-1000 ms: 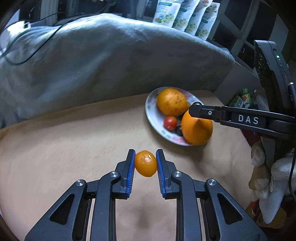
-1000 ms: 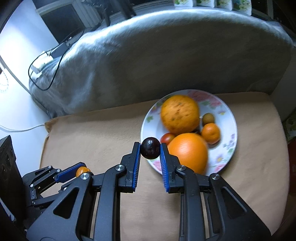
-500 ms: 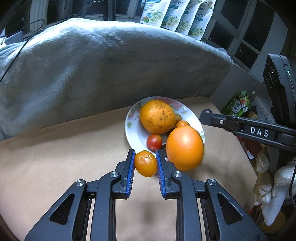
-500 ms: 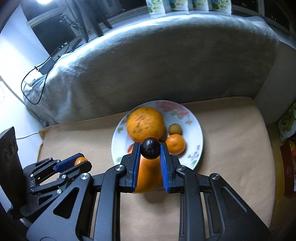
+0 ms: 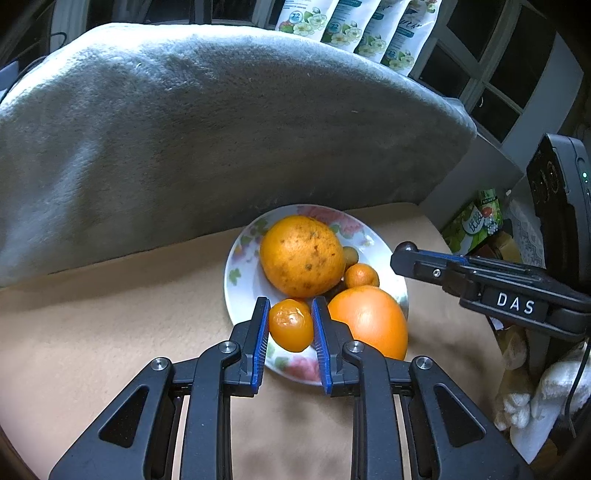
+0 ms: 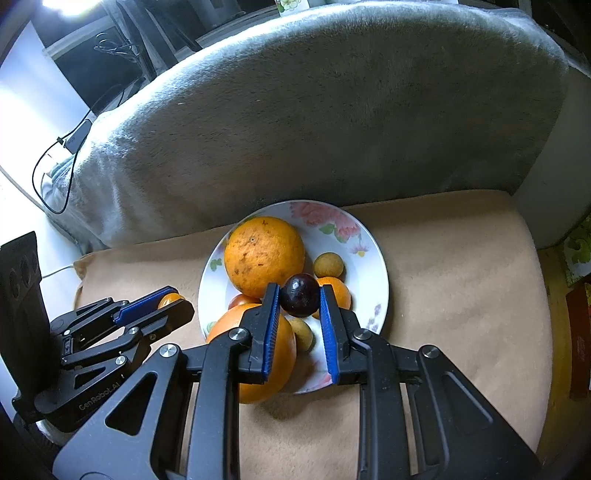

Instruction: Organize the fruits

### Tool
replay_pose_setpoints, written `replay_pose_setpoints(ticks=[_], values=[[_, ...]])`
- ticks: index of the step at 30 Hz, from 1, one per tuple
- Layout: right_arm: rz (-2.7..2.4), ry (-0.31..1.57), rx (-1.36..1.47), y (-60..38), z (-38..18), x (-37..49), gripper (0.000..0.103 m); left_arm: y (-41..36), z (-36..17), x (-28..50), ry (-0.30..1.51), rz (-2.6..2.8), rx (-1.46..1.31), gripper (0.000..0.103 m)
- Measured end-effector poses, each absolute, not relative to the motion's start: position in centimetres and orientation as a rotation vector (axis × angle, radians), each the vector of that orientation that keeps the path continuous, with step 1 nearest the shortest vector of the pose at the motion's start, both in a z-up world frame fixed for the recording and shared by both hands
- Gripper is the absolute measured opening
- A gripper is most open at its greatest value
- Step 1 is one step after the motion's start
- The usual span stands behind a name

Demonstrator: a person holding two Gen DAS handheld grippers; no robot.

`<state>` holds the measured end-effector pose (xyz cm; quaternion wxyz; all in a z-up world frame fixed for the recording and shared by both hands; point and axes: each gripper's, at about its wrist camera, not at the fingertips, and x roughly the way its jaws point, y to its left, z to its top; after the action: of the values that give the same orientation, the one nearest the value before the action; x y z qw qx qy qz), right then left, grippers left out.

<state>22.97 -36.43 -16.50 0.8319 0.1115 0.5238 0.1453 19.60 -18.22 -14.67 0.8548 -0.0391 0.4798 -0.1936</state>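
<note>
My left gripper (image 5: 288,308) hangs over the near rim of the flowered plate (image 5: 236,258), its blue pads pressing a small wrinkled orange fruit (image 5: 290,325); the jaws are just starting to open. The right gripper (image 6: 299,291) is shut on a dark purple round fruit (image 6: 300,300) above the plate's (image 6: 369,240) middle. On the plate lie a big speckled orange (image 6: 264,254), a smooth orange (image 5: 369,321), a mandarin (image 5: 361,275), a red tomato (image 6: 240,301) and two small brownish fruits (image 6: 328,265). Each gripper shows in the other's view: left gripper (image 6: 173,302), right gripper (image 5: 404,254).
The plate rests on a beige cushion (image 6: 461,280) against a grey blanket-covered backrest (image 6: 314,110). White packets (image 5: 354,26) stand on the sill behind. Cartons and a white cloth (image 5: 546,391) lie off the cushion's right edge. A cable (image 6: 51,177) hangs at far left.
Both grippers have carried their fruits toward the plate. The left one went from bare cushion to the plate's near rim. The right one moved from the plate's near edge to above its middle.
</note>
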Motion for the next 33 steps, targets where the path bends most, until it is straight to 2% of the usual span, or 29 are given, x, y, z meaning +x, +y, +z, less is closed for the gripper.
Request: replay_pose_setpoints(ticks=[2, 4, 5, 6, 15, 17, 18, 22, 24, 33], values=[[0.31, 1.109, 0.237, -36.5, -16.5, 23.0, 0.027, -18.4, -14.6, 19.7, 1.008, -0.406, -0.082, 0.031], [0.31, 1.097, 0.237, -36.5, -16.3, 23.0, 0.045, -18.4, -14.5, 19.9, 1.003, -0.406, -0.083, 0.042], [0.309, 1.088, 0.236, -36.6, -16.1, 23.0, 0.057, -18.4, -14.4, 20.0, 1.001, -0.408, -0.083, 0.046], [0.308, 1.077, 0.237, -36.7, -15.9, 23.0, 0.06, -18.4, -14.4, 20.1, 0.998, -0.408, -0.083, 0.046], [0.292, 1.071, 0.238, -37.1, -15.3, 22.6, 0.061, -17.9, -13.5, 19.5, 0.995, -0.399, -0.076, 0.048], [0.287, 1.069, 0.234, -37.1, -15.1, 22.2, 0.065, -17.7, -13.2, 19.2, 0.993, -0.391, -0.074, 0.062], [0.283, 1.066, 0.231, -37.1, -15.0, 22.0, 0.069, -17.7, -13.0, 19.1, 0.992, -0.386, -0.072, 0.064], [0.274, 1.059, 0.228, -37.2, -14.5, 21.3, 0.074, -17.4, -12.3, 18.5, 0.997, -0.369, -0.069, 0.065], [0.266, 1.056, 0.227, -37.3, -14.3, 20.9, 0.08, -17.2, -12.1, 18.2, 1.001, -0.353, -0.063, 0.067], [0.231, 1.039, 0.213, -37.4, -12.9, 18.9, 0.082, -16.4, -11.1, 16.1, 1.01, -0.313, -0.06, 0.067]])
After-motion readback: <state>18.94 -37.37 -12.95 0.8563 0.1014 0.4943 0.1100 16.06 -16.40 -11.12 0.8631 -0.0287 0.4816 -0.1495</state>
